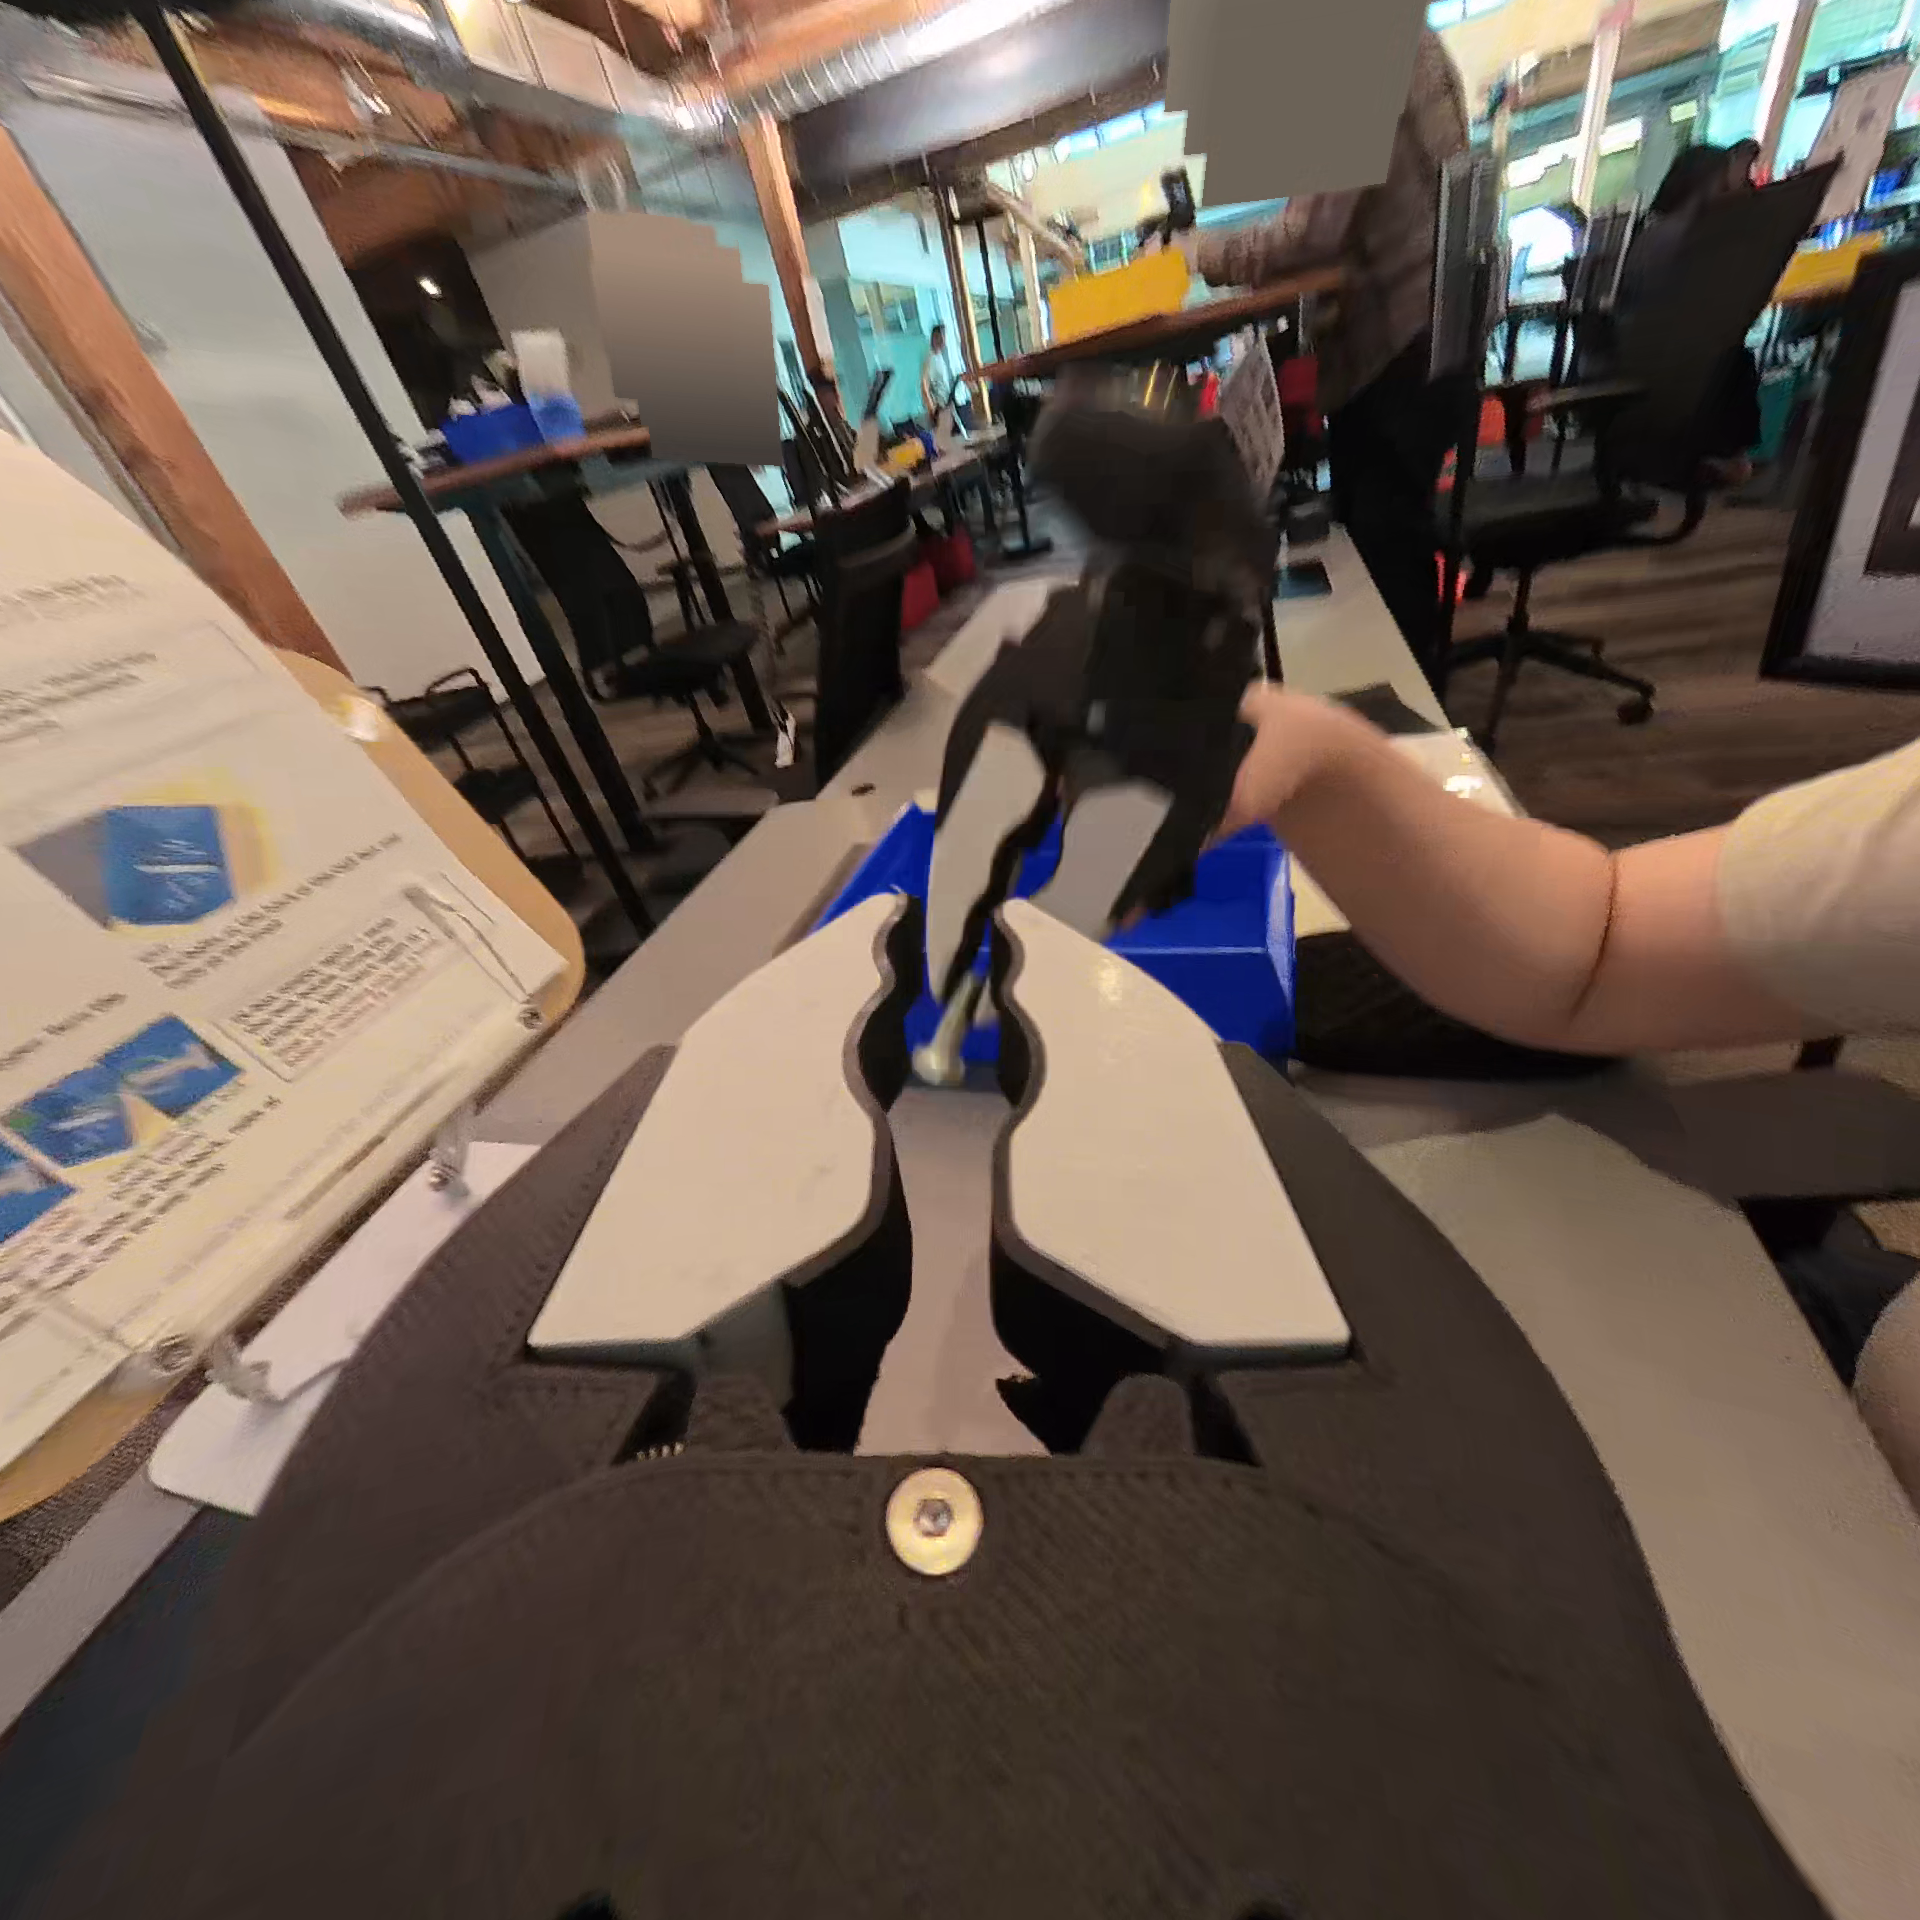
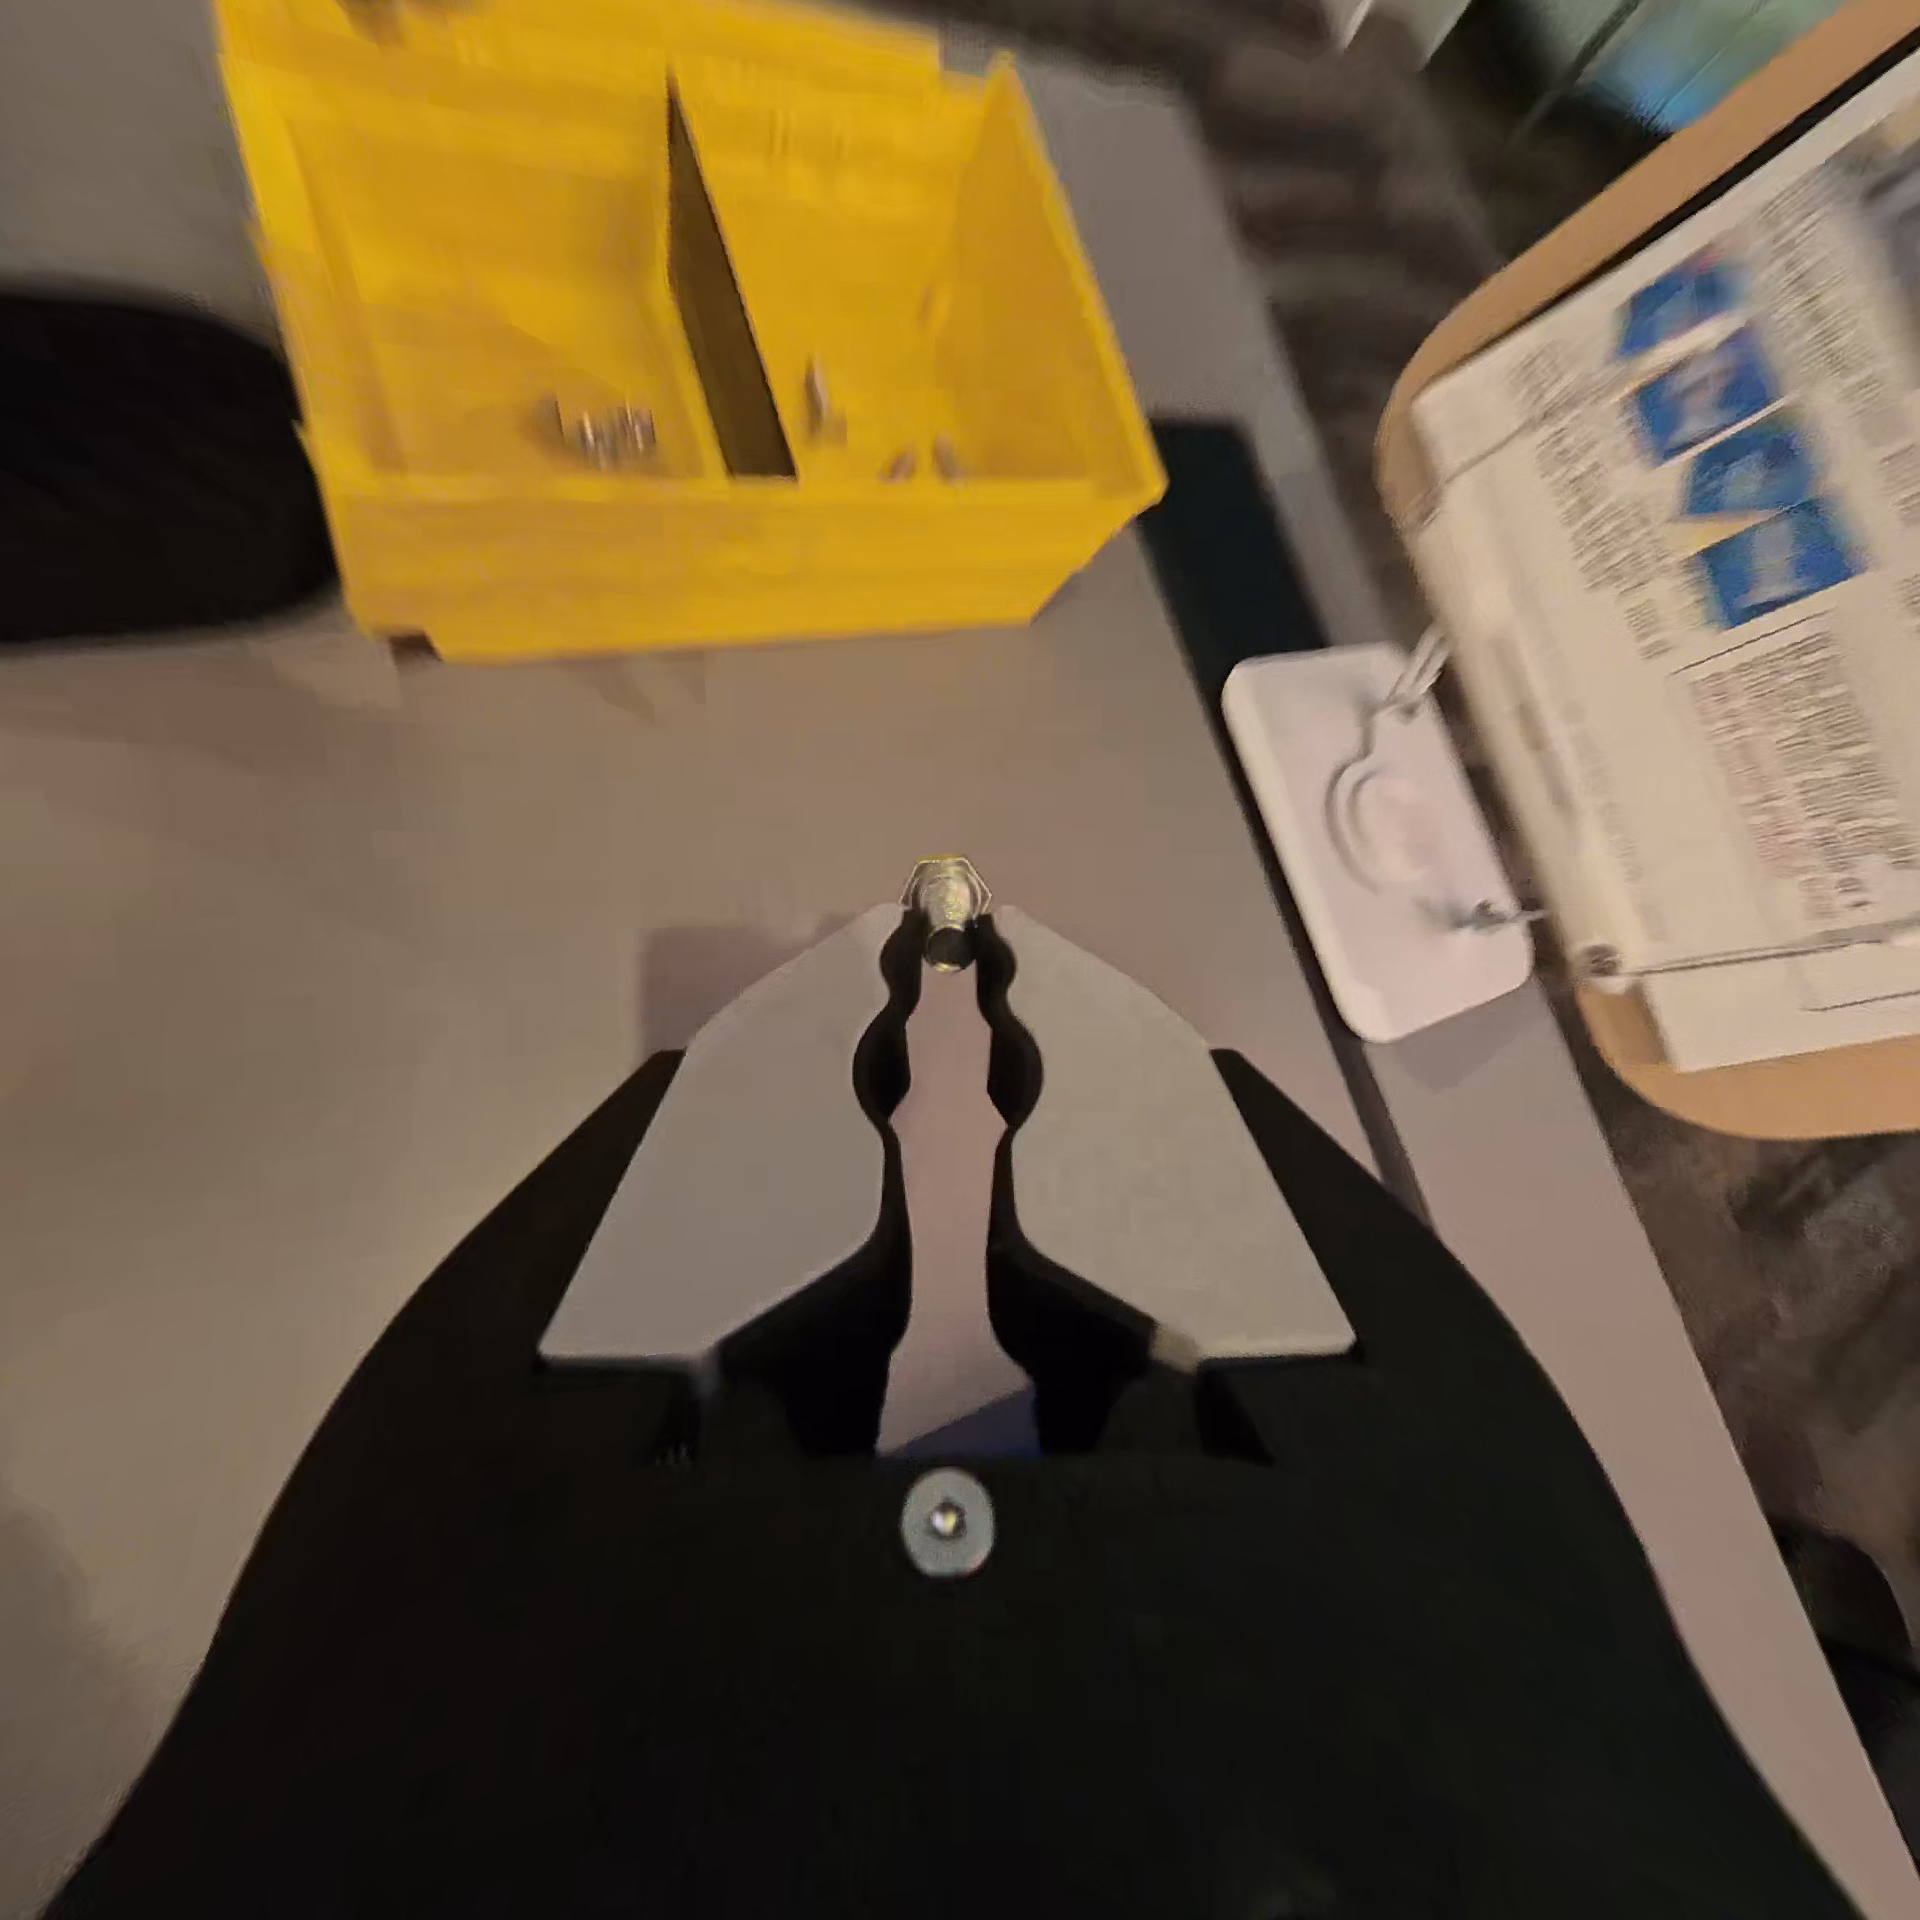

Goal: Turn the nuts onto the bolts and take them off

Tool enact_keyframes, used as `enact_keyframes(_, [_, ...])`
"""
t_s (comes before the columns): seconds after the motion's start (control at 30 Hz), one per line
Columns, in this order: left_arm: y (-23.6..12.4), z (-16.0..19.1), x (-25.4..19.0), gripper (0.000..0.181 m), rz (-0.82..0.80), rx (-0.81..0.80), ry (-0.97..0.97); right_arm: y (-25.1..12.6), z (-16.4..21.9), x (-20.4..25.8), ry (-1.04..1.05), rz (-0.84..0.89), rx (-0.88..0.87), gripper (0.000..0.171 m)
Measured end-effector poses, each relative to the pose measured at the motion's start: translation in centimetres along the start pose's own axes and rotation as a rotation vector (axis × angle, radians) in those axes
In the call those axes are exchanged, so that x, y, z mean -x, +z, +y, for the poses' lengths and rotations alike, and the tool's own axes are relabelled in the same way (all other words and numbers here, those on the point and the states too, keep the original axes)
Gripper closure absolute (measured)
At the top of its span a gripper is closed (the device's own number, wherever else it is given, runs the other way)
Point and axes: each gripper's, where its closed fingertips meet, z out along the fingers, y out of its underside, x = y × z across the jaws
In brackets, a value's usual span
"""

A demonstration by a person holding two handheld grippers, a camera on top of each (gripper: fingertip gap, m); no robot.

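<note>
While the right gripper (image 2: 948,914) pinches a small steel bolt (image 2: 945,928) by its shank just under the hex head, above the grey table (image 2: 364,935), the left gripper (image 1: 943,920) hangs slightly spread and empty, and the hard, light, slick bolt looks prone to twisting loose.

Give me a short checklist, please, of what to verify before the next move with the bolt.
1. Right gripper shut on the bolt: ok.
2. Nut on the bolt: cannot tell, the tip is blurred.
3. Left gripper empty, fingers slightly apart: ok.
4. Yellow bin ahead of the right gripper, small parts in both compartments: ok.
5. Blue bin beyond the left gripper; contents: cannot tell.
</note>
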Motion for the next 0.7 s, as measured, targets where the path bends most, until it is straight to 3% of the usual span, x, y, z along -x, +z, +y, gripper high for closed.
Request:
enact_keyframes(0.03, [1.3,0.9,-0.3,0.170,0.012,0.021,0.011,-1.5,-0.9,0.0,0.002,0.006,-0.054,0.160])
enact_keyframes(0.23, [6.7,4.6,-2.4,0.154,0.007,0.143,0.182,-5.7,-2.5,0.5,-0.003,0.078,-0.112,0.160])
enact_keyframes(0.4, [8.3,4.7,-2.5,0.149,-0.090,0.124,0.312,-5.4,-2.6,1.7,0.011,0.042,-0.086,0.160])
enact_keyframes(0.7, [9.8,7.2,-2.9,0.155,-0.071,0.210,0.348,-5.1,-1.7,2.3,0.055,0.017,-0.021,0.160])
